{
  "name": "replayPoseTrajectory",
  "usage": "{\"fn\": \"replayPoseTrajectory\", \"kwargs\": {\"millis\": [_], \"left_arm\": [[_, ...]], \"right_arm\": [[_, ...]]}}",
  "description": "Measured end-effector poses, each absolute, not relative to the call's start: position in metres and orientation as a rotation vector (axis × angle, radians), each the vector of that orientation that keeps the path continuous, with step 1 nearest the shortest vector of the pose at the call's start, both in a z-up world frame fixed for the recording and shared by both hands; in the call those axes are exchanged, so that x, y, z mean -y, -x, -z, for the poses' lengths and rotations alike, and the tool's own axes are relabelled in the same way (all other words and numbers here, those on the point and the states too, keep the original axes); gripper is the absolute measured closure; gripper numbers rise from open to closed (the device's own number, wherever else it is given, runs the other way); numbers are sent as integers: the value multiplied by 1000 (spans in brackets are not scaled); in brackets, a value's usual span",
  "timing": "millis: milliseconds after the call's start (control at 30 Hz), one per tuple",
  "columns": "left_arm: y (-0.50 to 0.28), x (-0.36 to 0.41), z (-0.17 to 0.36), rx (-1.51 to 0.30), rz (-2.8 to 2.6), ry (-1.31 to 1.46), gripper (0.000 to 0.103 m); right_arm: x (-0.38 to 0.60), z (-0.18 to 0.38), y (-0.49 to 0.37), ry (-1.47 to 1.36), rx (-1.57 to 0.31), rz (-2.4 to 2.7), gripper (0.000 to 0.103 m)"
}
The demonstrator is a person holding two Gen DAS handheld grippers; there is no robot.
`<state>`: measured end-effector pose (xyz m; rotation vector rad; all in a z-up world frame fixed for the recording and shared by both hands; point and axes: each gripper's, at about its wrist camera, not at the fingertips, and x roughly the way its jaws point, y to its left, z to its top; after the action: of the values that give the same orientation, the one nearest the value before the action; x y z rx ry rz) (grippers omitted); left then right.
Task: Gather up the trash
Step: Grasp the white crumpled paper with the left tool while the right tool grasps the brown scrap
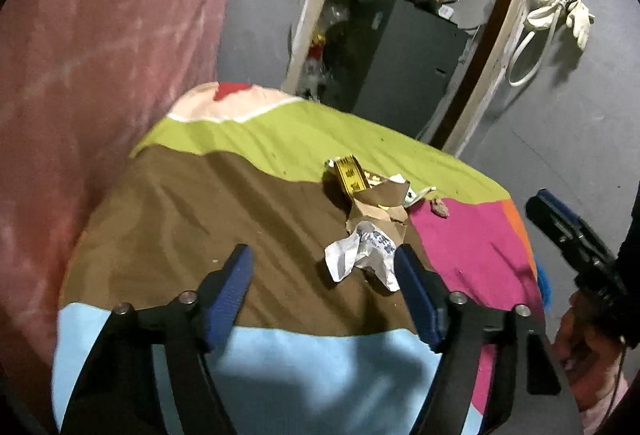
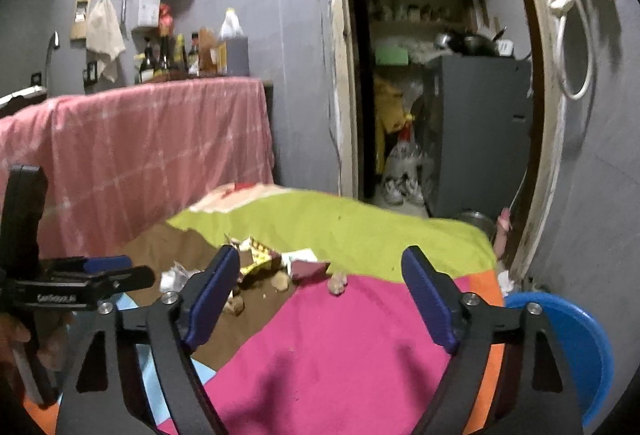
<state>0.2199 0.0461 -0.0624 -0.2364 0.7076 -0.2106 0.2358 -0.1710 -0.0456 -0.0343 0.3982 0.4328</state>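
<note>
A pile of trash lies on the colourful cloth [image 1: 200, 203] of a round table: a crumpled white paper [image 1: 360, 255], brown paper [image 1: 380, 203] and a yellow wrapper [image 1: 352, 175]. A small brown scrap [image 1: 440, 207] lies on the pink patch. My left gripper [image 1: 324, 275] is open and empty, its right finger beside the white paper. My right gripper [image 2: 324, 275] is open and empty above the pink patch, with the small scrap [image 2: 338, 283] and the trash pile [image 2: 264, 259] ahead between its fingers. The right gripper also shows in the left wrist view [image 1: 560, 227].
A pink checked cloth [image 2: 160, 147] covers a counter left of the table, with bottles [image 2: 176, 55] on top. A blue bowl or bin [image 2: 576, 347] sits at the table's right edge. Behind is a doorway with a grey cabinet [image 2: 480, 131].
</note>
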Motion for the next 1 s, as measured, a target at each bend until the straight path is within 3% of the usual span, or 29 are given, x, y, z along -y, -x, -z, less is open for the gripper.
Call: {"fn": "replayPoseTrajectory", "kwargs": {"millis": [200,267,433,533,667,833,933,1000], "left_arm": [[-233,-40,68,-747,249,234,62],[-237,-38,70,-763,257,231,73],[-245,-40,76,-792,257,246,89],[-246,-44,76,-791,257,267,93],[-246,-43,74,-787,257,268,97],[-243,-37,70,-776,255,258,99],[-240,-34,67,-767,254,255,99],[-236,-30,66,-762,252,249,100]], "right_arm": [[160,62,-262,113,-518,-417,38],[157,66,-273,135,-562,-422,48],[151,80,-300,145,-657,-447,59],[149,90,-318,130,-736,-454,67],[152,96,-332,90,-817,-473,69],[152,95,-341,79,-844,-477,74],[152,94,-342,84,-848,-469,85],[152,93,-342,79,-846,-474,86]]}}
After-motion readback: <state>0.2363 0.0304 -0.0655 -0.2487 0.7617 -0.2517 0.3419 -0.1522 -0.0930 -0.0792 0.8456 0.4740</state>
